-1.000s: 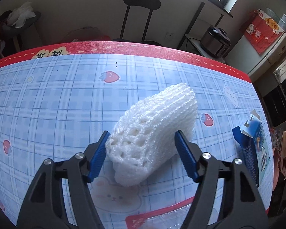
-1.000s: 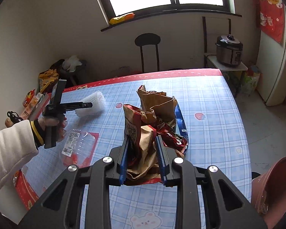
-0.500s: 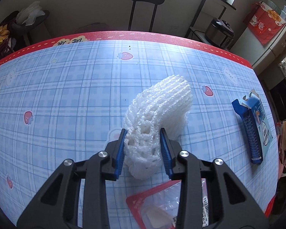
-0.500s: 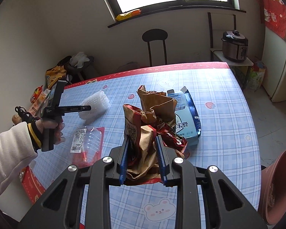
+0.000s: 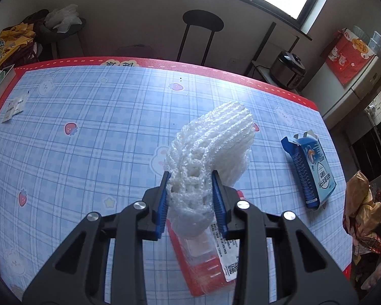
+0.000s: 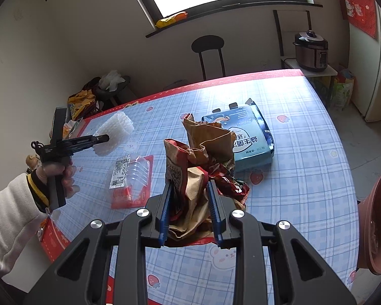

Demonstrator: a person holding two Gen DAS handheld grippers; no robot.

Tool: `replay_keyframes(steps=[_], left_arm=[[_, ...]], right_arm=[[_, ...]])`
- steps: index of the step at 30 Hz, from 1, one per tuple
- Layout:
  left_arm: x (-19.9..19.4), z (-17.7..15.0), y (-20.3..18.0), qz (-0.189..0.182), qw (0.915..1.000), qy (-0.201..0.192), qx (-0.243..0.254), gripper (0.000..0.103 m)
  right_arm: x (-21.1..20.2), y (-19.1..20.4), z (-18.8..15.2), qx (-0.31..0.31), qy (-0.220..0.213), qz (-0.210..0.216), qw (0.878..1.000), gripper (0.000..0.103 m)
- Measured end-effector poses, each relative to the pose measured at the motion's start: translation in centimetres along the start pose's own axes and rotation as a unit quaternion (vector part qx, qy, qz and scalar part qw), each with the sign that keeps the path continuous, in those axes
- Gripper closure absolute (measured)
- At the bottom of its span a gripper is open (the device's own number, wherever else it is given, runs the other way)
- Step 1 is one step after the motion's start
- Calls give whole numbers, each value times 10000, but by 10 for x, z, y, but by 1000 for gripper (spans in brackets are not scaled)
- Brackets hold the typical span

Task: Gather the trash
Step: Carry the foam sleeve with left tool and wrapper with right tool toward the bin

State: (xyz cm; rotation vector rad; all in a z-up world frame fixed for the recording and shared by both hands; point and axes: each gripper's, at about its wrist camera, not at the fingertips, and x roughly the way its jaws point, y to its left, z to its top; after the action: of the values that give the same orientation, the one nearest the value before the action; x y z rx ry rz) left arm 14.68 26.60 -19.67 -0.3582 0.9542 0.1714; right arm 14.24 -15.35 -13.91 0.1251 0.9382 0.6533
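Observation:
My left gripper (image 5: 191, 203) is shut on a white foam fruit net (image 5: 210, 147) and holds it above the blue checked table (image 5: 89, 132). It also shows in the right wrist view (image 6: 106, 138) with the net (image 6: 114, 132) raised. My right gripper (image 6: 190, 213) is shut on crumpled brown and red paper bags (image 6: 193, 167), held above the table. A clear plastic blister pack on red card (image 6: 132, 180) lies on the table below the left gripper, also seen in the left wrist view (image 5: 205, 259). A blue carton (image 6: 243, 139) lies behind the bags.
A brown bin's rim (image 6: 376, 223) stands at the table's right edge. A stool (image 6: 208, 48) and a rice cooker (image 6: 311, 50) stand beyond the far edge. A small paper slip (image 5: 14, 106) lies at the table's left.
My left gripper closed on the foam net and lifted it off the table. The right gripper rose slightly with the bags still held.

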Motion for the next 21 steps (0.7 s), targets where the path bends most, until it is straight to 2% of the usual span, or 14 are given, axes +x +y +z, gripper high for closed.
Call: replay_keyframes(steps=[4,12,15,21], left_arm=[[-37,-25,-16,-40,9994,-285,-170,69],[-110,-97,-56,-135,9947,-735,-708,69],[-127,-111,-77,-173,9953,-786,-536,69],[-150,-106,-121,-313,9949,-942,-158,69]], right_arm=[[-6,-4,-5,136,-112,44,9998,76],[-16,-16,-17,409,-291,112,9987,76],[-24,-22,-17,469,-445,56,9979,76],[-42,-38,-22,542,-658,68,9963,76]])
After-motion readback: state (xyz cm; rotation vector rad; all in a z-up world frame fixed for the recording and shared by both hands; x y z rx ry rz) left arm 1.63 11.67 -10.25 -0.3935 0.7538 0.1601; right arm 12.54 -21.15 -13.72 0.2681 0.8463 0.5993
